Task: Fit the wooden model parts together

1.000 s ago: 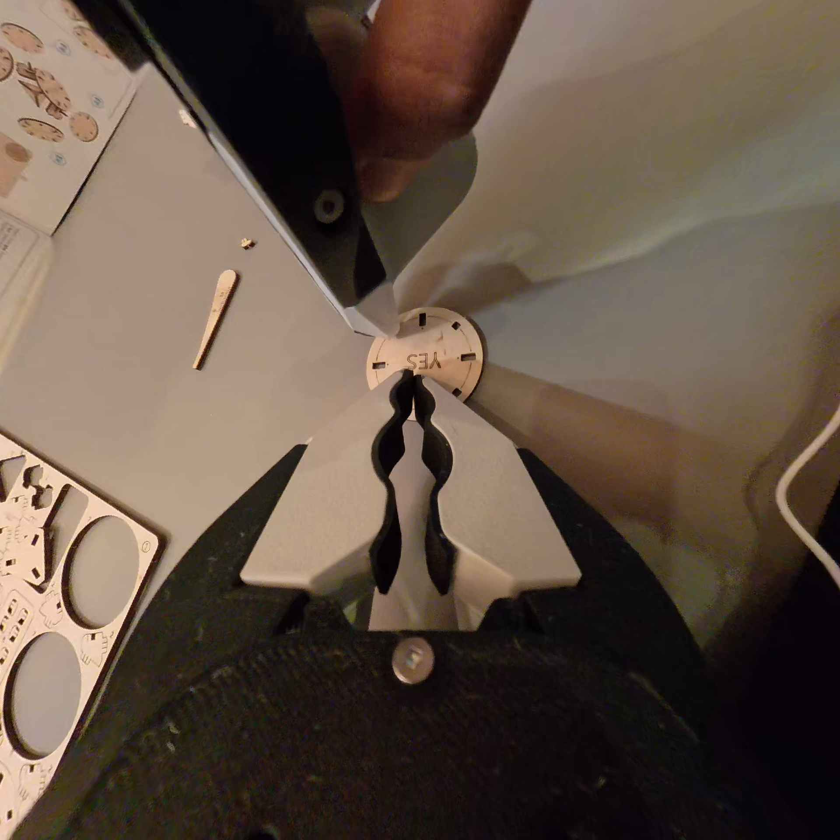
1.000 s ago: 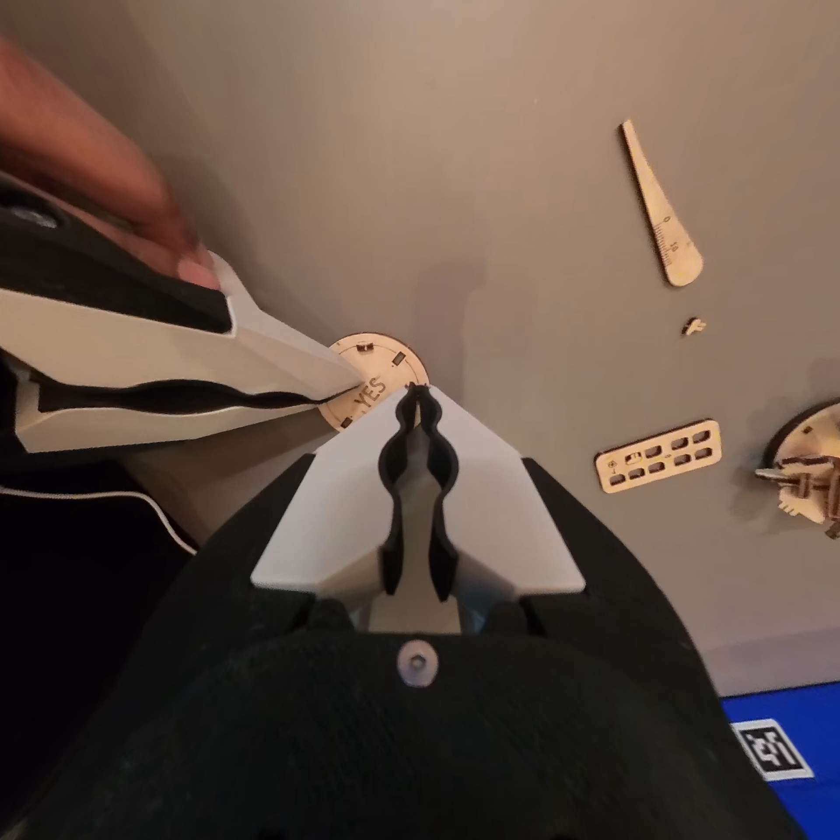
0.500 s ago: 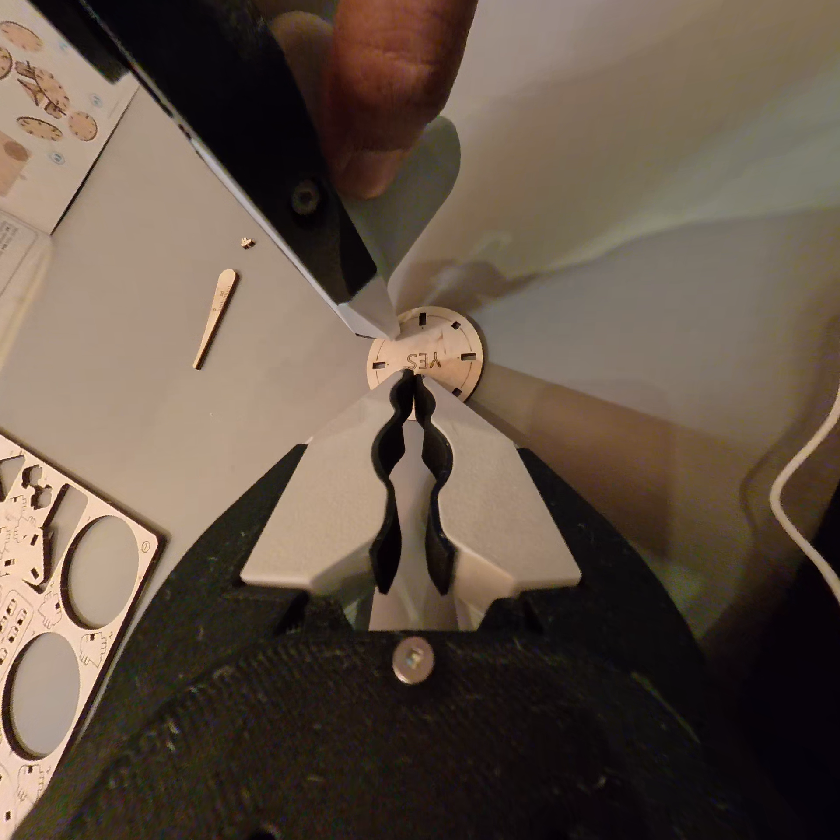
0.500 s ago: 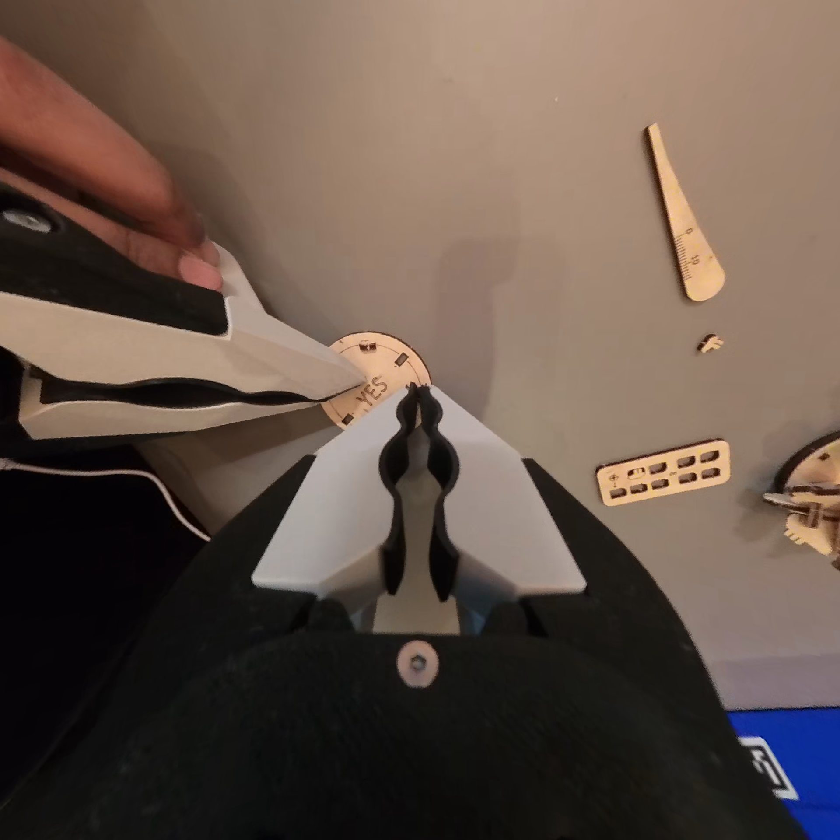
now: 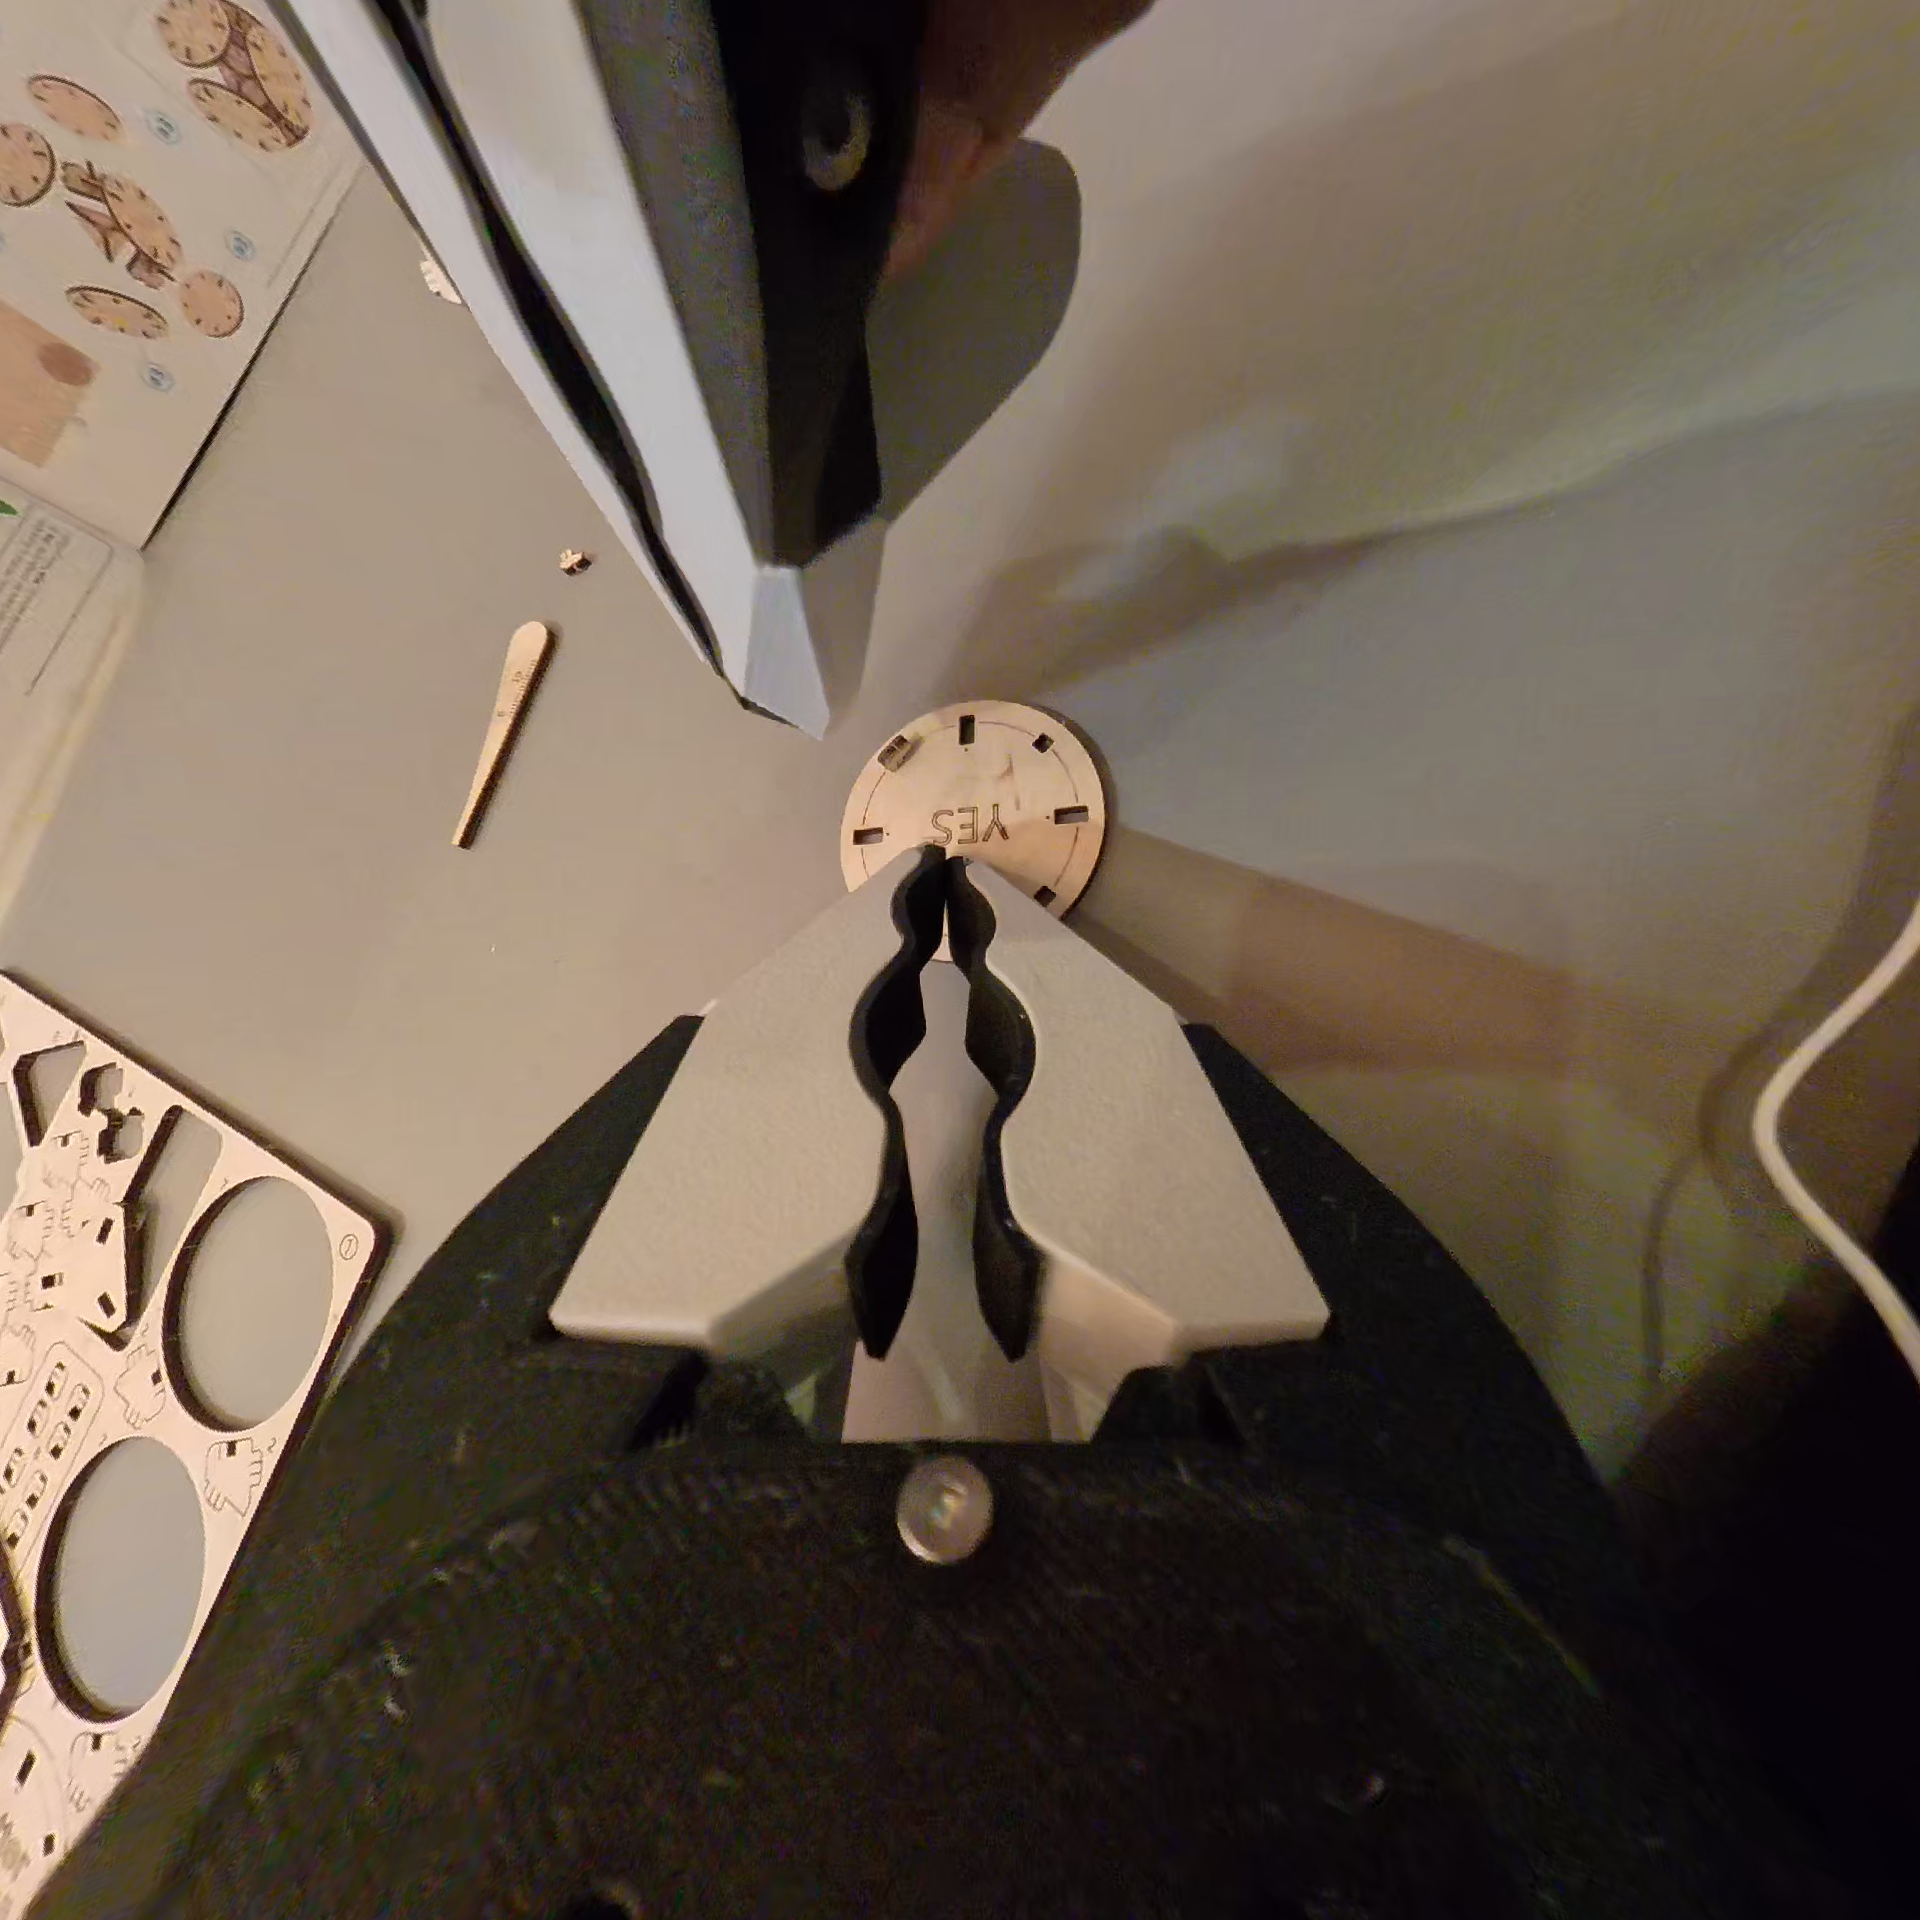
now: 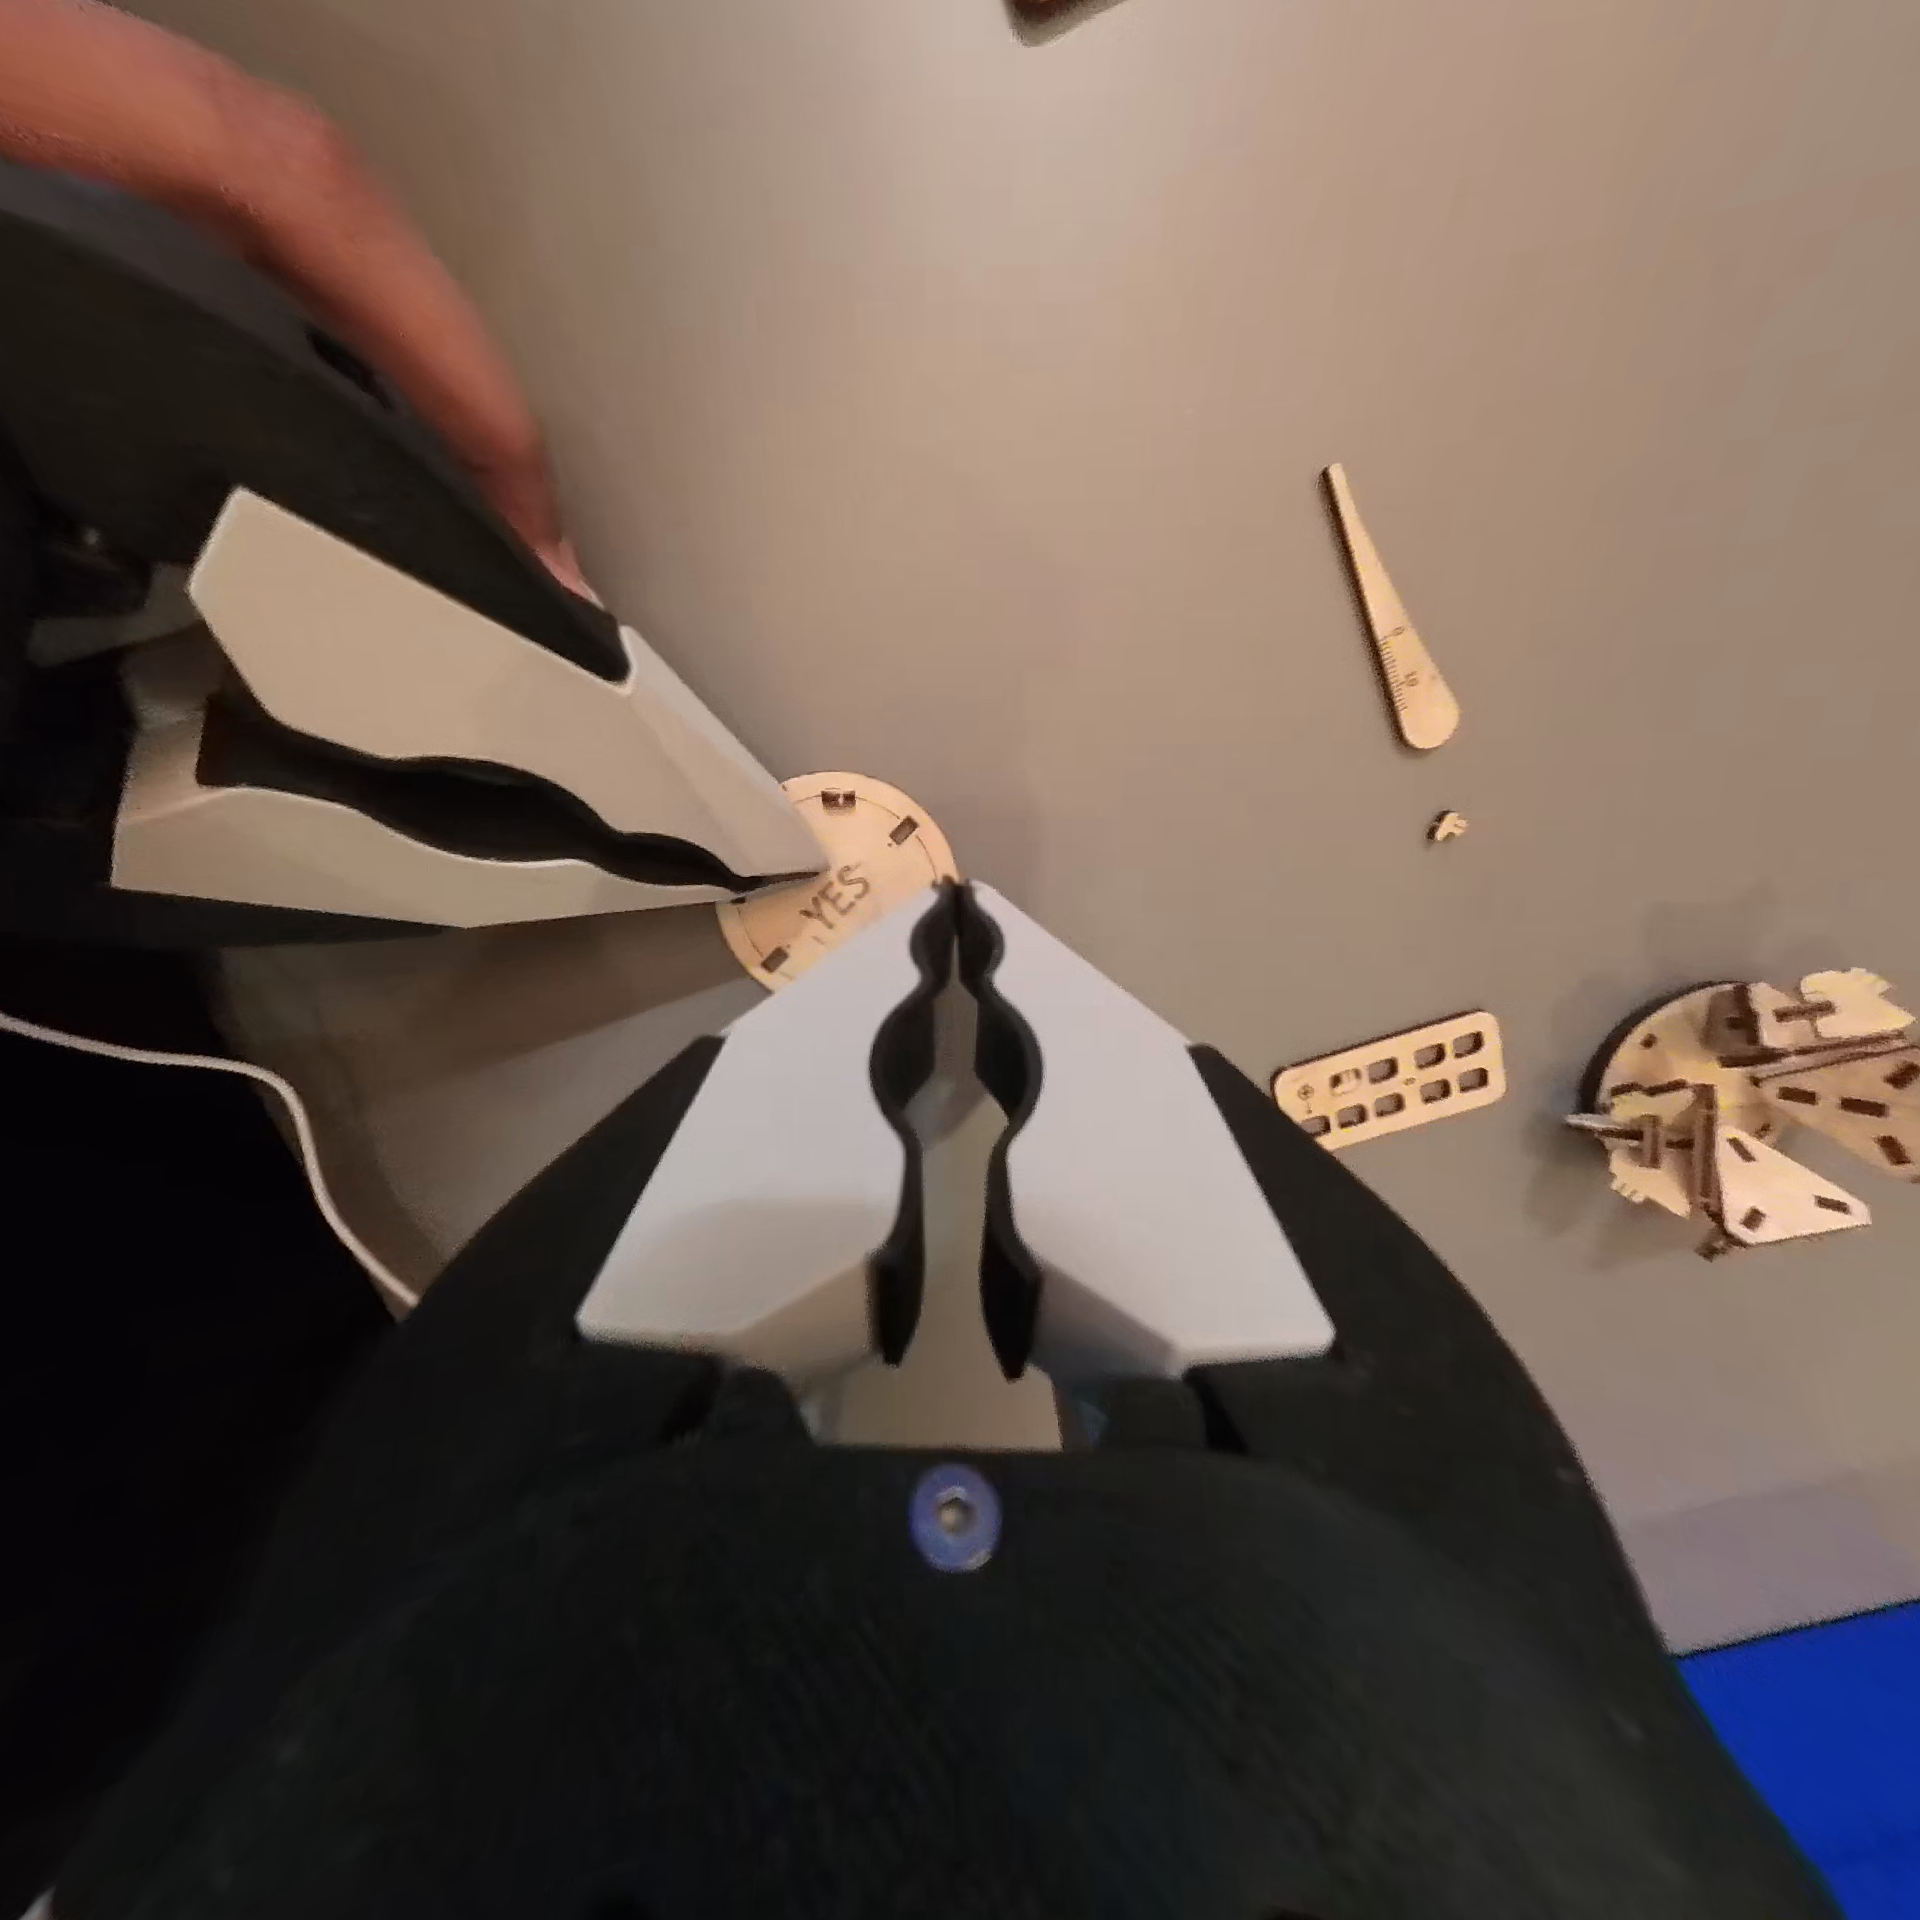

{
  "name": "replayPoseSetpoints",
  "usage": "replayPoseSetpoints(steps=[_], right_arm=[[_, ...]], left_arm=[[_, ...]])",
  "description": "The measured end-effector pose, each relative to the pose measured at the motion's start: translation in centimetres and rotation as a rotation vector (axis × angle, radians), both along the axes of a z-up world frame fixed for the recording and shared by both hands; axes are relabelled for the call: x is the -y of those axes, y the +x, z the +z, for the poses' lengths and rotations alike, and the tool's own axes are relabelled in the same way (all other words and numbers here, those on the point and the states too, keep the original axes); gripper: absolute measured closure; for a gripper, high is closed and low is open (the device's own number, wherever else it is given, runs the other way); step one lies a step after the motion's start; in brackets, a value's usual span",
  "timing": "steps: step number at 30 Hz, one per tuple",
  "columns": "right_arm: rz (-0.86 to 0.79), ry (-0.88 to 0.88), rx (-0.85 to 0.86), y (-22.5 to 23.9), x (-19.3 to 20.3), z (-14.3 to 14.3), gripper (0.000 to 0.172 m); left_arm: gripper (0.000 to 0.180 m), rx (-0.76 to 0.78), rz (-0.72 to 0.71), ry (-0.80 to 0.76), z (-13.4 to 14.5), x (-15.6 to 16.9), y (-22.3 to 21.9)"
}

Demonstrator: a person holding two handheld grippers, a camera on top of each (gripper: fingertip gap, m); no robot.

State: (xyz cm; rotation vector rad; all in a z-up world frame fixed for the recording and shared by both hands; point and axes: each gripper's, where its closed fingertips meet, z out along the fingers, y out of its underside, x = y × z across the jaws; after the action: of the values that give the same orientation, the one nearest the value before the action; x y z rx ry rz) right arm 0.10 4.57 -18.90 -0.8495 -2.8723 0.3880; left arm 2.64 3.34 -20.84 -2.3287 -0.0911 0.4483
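Wooden disc [image 5: 975, 805] on grey table [image 5: 312, 935], both grippers' jaws closed, empty, tips at disc

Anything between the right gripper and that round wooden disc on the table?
Nothing visible does. The shut right gripper sits at the wooden disc's edge; the shut left gripper meets the disc from the other side.

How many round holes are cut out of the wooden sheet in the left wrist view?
2 whole ones show. One round hole is in the upper part of the wooden sheet, the other round hole is below it. The sheet runs past the picture's edge, so more may be hidden.
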Motion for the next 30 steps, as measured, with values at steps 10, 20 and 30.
replayPoseSetpoints(steps=[10, 20, 30], right_arm=[[-0.016, 0.008, 0.035, 0.3, 0.0, -1.1, 0.172], [-0.028, 0.004, 0.023, -0.1, 0.1, -0.7, 0.172], [-0.047, 0.002, 0.038, -0.2, -0.1, -0.7, 0.172]], left_arm=[[0.18, 0.007, 0.0, 0.002, 0.0, 0.0, 0.0], [0.18, 0.01, 0.0, 0.002, 0.0, 0.0, 0.0], [0.18, 0.023, 0.0, 0.004, -0.1, 0.0, 0.0]])
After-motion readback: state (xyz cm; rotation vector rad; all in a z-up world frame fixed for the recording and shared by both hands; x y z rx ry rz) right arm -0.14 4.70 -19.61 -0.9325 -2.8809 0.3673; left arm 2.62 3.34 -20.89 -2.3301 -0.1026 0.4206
